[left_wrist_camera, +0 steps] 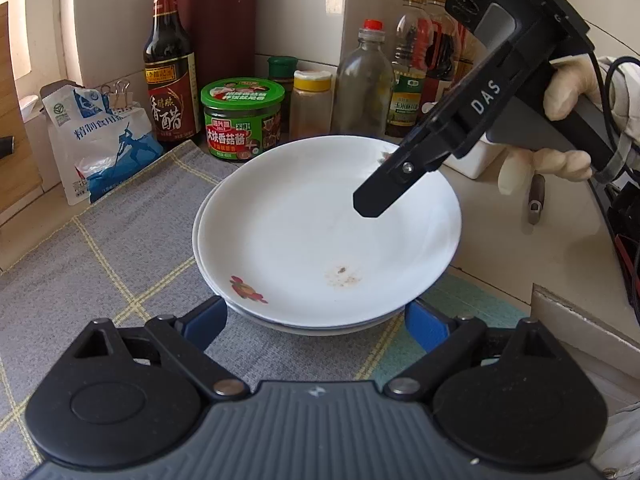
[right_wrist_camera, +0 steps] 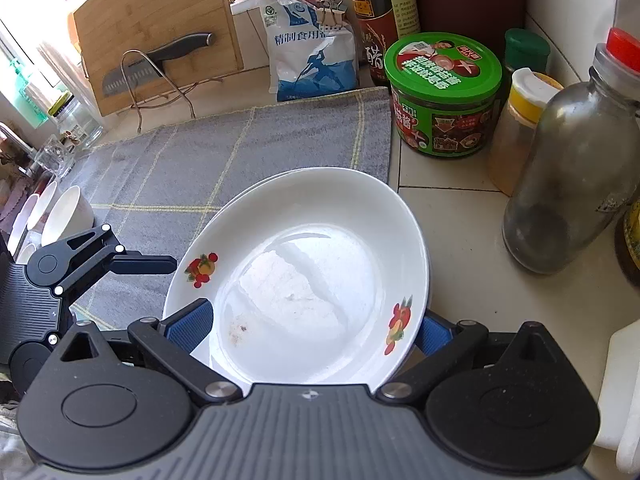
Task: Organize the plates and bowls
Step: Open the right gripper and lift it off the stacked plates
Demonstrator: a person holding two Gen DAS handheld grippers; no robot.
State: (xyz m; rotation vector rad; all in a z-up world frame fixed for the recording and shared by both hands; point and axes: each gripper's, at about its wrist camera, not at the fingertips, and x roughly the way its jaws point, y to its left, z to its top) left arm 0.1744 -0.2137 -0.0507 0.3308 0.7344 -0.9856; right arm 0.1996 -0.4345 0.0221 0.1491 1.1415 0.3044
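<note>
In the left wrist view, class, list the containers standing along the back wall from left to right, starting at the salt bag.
salt bag → vinegar bottle → green-lidded jar → yellow-capped spice jar → red-capped glass bottle → oil bottle

Daylight enters a window (right_wrist_camera: 24,40) at ten o'clock; pale tiled walls (left_wrist_camera: 304,12) back the tiled tabletop (right_wrist_camera: 460,216) at twelve.
</note>
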